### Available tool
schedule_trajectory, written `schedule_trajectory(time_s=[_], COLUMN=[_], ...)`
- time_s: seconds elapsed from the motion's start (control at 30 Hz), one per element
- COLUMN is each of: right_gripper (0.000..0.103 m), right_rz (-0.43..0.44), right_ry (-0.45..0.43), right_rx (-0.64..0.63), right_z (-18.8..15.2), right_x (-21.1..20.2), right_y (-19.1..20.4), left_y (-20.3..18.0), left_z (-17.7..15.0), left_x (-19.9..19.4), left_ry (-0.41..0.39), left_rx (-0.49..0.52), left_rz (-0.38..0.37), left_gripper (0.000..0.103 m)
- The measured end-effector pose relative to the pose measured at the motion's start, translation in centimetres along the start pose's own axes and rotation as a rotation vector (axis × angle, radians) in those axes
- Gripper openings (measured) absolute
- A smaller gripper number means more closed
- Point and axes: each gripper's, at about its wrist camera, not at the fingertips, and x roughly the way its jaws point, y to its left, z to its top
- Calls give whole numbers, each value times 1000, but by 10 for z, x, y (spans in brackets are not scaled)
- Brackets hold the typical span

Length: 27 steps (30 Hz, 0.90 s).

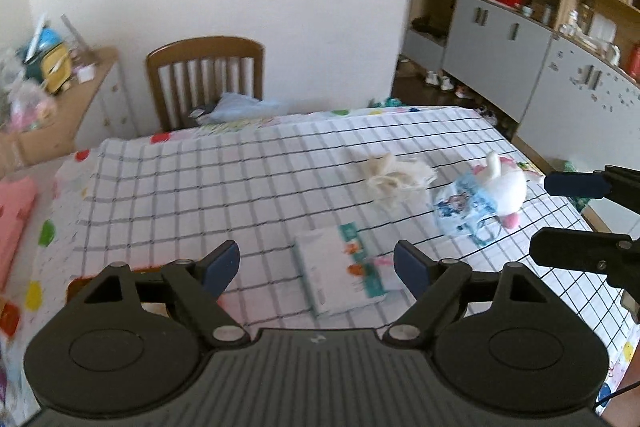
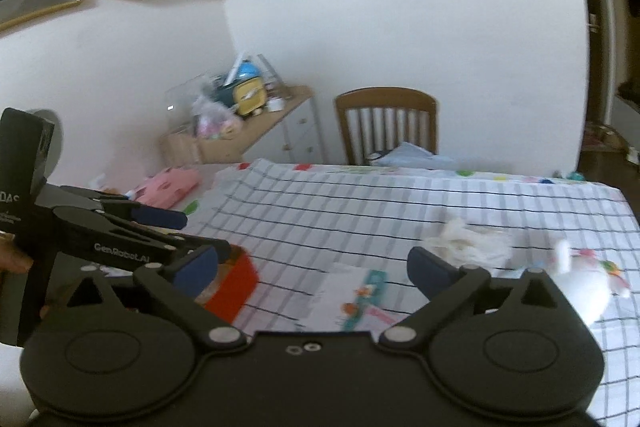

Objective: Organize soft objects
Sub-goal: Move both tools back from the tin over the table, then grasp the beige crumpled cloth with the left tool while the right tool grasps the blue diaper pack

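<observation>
A white checked cloth covers the table (image 1: 200, 187). On it lie a white wipes pack (image 1: 340, 271), a cream crumpled cloth (image 1: 394, 177), a blue printed diaper (image 1: 464, 207) and a white and pink plush toy (image 1: 506, 187). My left gripper (image 1: 316, 265) is open and empty above the near edge, just short of the wipes pack. My right gripper (image 2: 312, 267) is open and empty; its fingers (image 1: 576, 185) show at the right of the left wrist view, beside the plush toy. The wipes pack (image 2: 352, 295), cloth (image 2: 468, 243) and plush (image 2: 584, 283) show in the right wrist view.
A red box (image 2: 232, 287) sits at the table's near left corner. A wooden chair (image 1: 206, 79) with blue fabric stands at the far side. A cluttered side shelf (image 1: 52, 95) is at the left, cabinets (image 1: 520, 47) at the right.
</observation>
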Motion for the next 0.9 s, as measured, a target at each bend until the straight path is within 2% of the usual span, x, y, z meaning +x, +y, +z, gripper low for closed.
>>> schedule_trajectory(time_s=[0.1,0.13,0.17,0.4,0.63,0.8,0.9], right_gripper=[103,103,103,103,103,103,103], right_rz=[-38,-47,-59,-139,-211,-231,-225], right_ry=[1,2,3,27,35,58,82], right_rx=[23,33,45,104,111,131,125], right_z=[-3,-5,-7,-26,-38,-47,-52], right_x=[-4,-5,-6,-9,-11,0,12], right_y=[-19,-26,-33,-74,-111,-135,-142], left_y=[-14,-19,-23,-51,-78,-94,-101], left_z=[8,11,14,36,54,64,68], left_x=[14,19,24,66,116,154,178], left_ry=[-4,-5,-7,-5,-1,24,57], left_rx=[16,17,17,3,1,29,31], left_rz=[-21,-30,-39,-83,-90,-70,-85], left_gripper=[90,98,101,101,101,101,101])
